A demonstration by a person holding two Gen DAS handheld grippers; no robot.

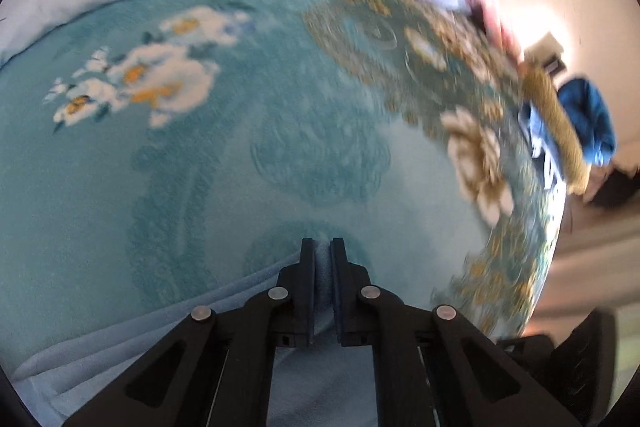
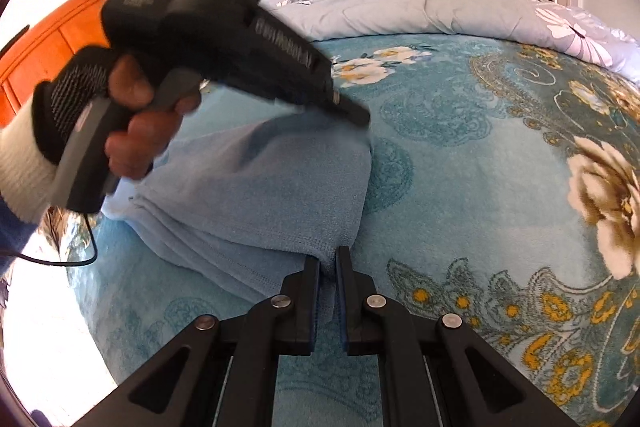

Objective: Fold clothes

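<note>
A light blue cloth (image 2: 256,195) lies on the teal flowered bedspread (image 2: 472,187), lifted at two corners. My right gripper (image 2: 328,261) is shut on its near corner. My left gripper (image 2: 360,117), held in a hand at the upper left of the right wrist view, pinches the far corner. In the left wrist view my left gripper (image 1: 322,247) is shut on a fold of the same cloth (image 1: 120,351), which trails down to the lower left.
A pale blue quilt (image 2: 420,11) lies bunched along the far side of the bed. An orange wooden headboard (image 2: 52,43) stands at the left. Blue and yellow items (image 1: 576,115) lie past the bed's right edge, blurred.
</note>
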